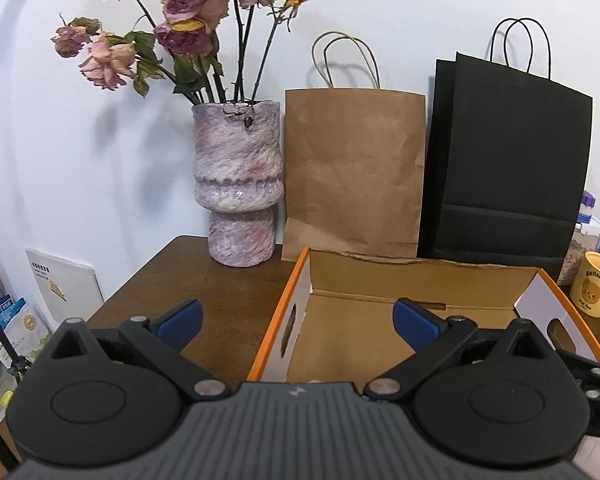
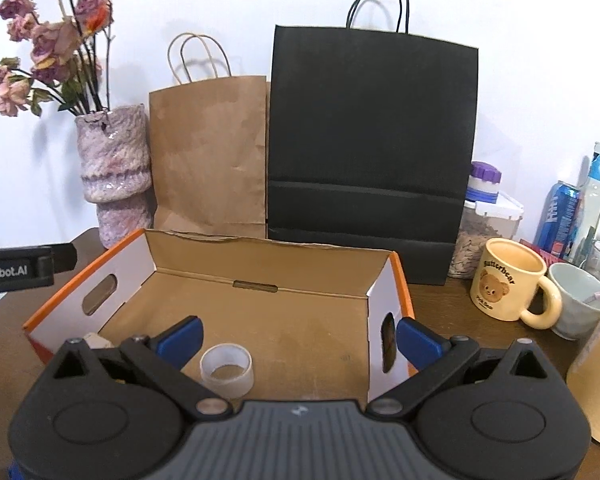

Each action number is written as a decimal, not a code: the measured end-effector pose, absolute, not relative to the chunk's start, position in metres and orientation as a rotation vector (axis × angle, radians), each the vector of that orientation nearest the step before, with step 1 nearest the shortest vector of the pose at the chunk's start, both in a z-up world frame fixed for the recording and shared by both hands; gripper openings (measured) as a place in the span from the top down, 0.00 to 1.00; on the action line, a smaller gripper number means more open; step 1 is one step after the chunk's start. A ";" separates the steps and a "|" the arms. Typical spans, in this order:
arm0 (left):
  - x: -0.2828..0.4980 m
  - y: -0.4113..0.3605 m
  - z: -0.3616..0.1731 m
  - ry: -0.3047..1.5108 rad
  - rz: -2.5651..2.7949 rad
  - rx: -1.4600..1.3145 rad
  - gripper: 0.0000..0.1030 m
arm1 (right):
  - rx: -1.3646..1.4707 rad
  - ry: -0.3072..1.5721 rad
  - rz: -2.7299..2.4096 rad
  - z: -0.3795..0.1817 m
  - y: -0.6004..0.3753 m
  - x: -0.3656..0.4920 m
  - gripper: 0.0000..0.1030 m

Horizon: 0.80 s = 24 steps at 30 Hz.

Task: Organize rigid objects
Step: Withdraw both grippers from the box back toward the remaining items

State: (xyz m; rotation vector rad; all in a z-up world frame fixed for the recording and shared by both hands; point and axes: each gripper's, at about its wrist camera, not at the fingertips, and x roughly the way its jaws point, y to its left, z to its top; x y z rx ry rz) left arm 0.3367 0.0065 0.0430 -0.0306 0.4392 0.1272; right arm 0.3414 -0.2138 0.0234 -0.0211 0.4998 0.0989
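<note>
The left gripper (image 1: 296,322) hangs wide open and empty over the cardboard box's (image 2: 384,280) left wall. At seven o'clock on the box floor lies a tape roll (image 2: 227,372), just below the right gripper (image 2: 298,336), also spread wide and empty. Next I'd fetch the yellow mug (image 2: 508,280) at three o'clock, gripping its body squarely.

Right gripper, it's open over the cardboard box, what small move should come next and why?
Probably swing the right gripper toward the yellow bear mug standing outside the cardboard box. Its jaws are wide open and empty, a tape roll already lies inside, and the mug is the nearest loose item.
</note>
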 end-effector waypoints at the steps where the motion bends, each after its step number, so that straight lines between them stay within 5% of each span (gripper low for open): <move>1: 0.333 0.008 0.042 0.438 0.124 -0.032 0.00 | -0.024 0.496 0.097 0.024 -0.215 0.337 0.00; 24: 0.228 0.039 0.037 0.460 0.115 -0.036 0.00 | -0.057 0.492 0.112 0.020 -0.213 0.225 0.00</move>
